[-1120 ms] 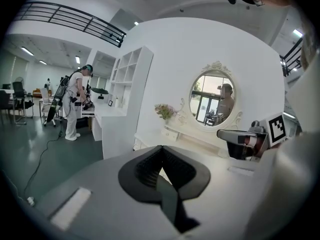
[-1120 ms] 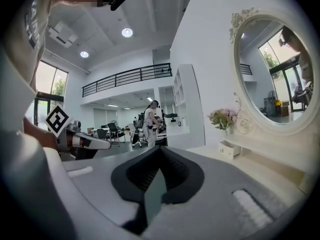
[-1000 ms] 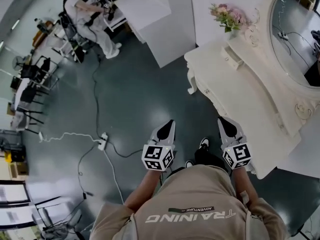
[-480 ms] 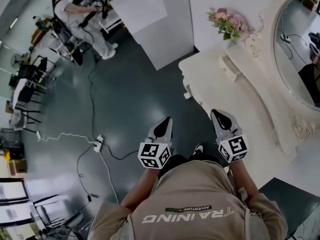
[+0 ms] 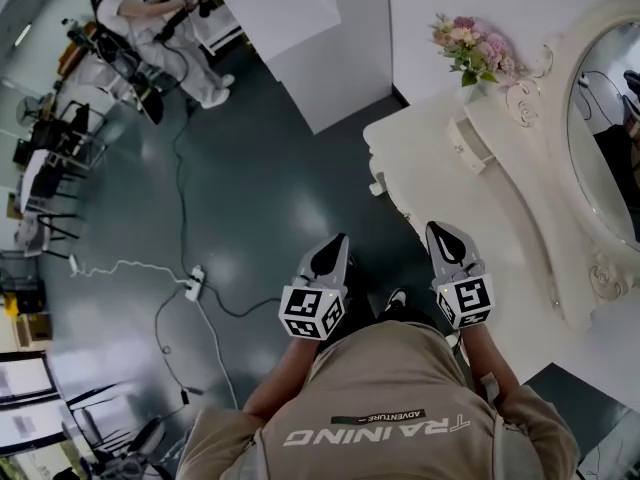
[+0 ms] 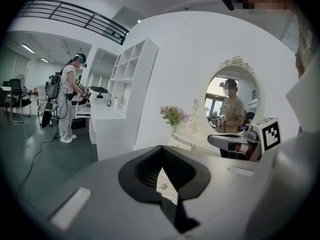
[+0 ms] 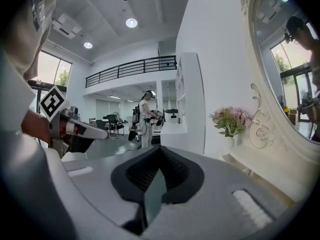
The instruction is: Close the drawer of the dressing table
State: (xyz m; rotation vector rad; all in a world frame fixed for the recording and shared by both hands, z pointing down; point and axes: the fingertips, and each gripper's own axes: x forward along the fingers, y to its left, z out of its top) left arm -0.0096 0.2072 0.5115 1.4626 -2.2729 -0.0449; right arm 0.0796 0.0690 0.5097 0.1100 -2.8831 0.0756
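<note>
1. Over on the right of the head view stood the white dressing table [image 5: 450, 203], just ahead of the right hand-held gripper [image 5: 441, 234]. Its drawer should have been somewhere along the front edge under the worktop, but I couldn't pick it out or tell how far out it was.
2. Both hand-held grippers had their jaws pressed together with nothing between them. The left hand-held gripper [image 5: 337, 243] hung over the dark floor [image 5: 260, 188].
3. My guess: a painted wooden drawer like that is rigid, fairly light and slides on runners. No grab needed, just a flat push on the middle of the front panel so it doesn't skew or jam.
4. Containers: a small vase of pink flowers [image 5: 470, 48] sat at the worktop's back corner beside the mirror [image 5: 610, 118]. What the drawer held wasn't visible.
</note>
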